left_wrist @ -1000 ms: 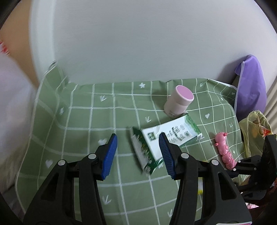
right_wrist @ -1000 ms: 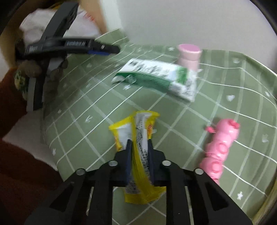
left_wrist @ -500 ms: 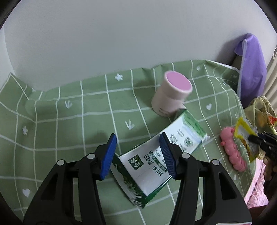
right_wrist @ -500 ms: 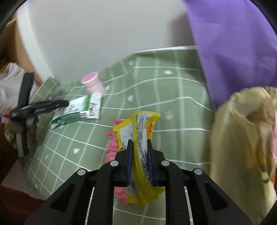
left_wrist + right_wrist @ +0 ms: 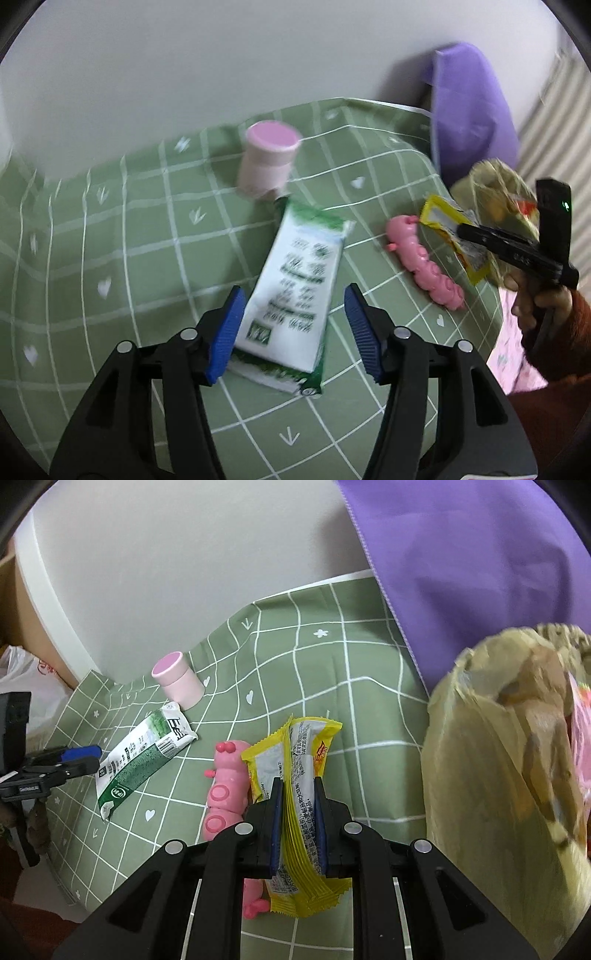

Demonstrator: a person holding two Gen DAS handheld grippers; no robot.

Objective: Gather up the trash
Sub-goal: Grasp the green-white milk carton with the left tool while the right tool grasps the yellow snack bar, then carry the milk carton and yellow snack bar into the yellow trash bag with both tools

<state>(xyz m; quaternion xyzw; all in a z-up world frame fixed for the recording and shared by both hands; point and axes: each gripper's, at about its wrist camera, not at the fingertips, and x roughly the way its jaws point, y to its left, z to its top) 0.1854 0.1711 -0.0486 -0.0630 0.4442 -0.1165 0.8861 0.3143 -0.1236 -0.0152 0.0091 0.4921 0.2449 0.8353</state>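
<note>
So the left hand-held gripper (image 5: 293, 332) was caught with its blue pads apart and spreading wider, angled down over a flattened green-and-white carton (image 5: 295, 295) that lay on the green checked cloth (image 5: 147, 229) covering the surface. The near end of the carton sat between the pads, but no squeeze could be seen, just a gap on the right side at least.

The right hand-held gripper (image 5: 297, 827) was clamped tight on a yellow snack wrapper (image 5: 295, 775), which was held up off the cloth right next to a crinkly tan bag (image 5: 498, 775) at the edge of the surface. Some other wrappers could be made out inside that bag.

A pink caterpillar toy (image 5: 225, 786) was left lying on the cloth under the wrapper, and a pink-lidded jar (image 5: 267, 158) was parked just behind the carton. Something purple (image 5: 480, 572) was draped behind the bag.
</note>
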